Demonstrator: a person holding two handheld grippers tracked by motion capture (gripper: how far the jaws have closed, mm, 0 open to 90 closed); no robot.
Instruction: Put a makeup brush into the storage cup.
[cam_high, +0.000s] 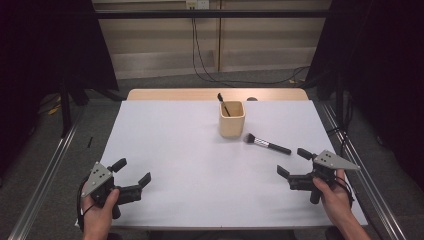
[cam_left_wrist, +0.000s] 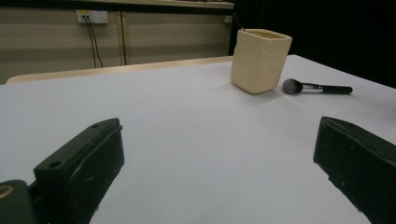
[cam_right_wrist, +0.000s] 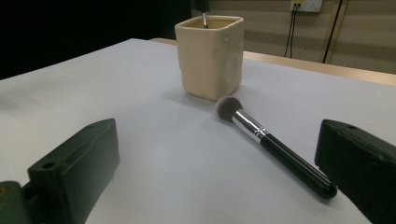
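Both grippers rest low near the person's edge of the white table (cam_high: 200, 165), one in each hand. Left gripper (cam_high: 134, 171) has its jaws spread wide, nothing between them, just bare tabletop in the gap. Right gripper (cam_high: 294, 163) likewise wide open and holding nothing.

Makeup brush (cam_high: 266, 144) lies flat on the table, just ahead of the right gripper's fingertips and slightly toward the table's middle. In the right gripper view the brush (cam_right_wrist: 273, 147) runs diagonally: grey bristle head at the far end, silver ferrule, black handle coming back toward the right-hand jaw, handle tip close beside that jaw's inner face. Cannot tell whether it touches; looks just apart. The brush is not inside a closed grip.

Beige square cup (cam_high: 232, 119) stands upright beyond the brush head, near it but not touching. A second dark-handled brush (cam_high: 223, 104) sticks out of the cup, leaning. From the right gripper view the cup (cam_right_wrist: 209, 56) sits straight ahead past the open jaws.

From the left gripper view the cup (cam_left_wrist: 259, 59) is far ahead and off toward the right-hand jaw side, with the loose brush (cam_left_wrist: 316, 87) beside it; both well apart from the left fingers.
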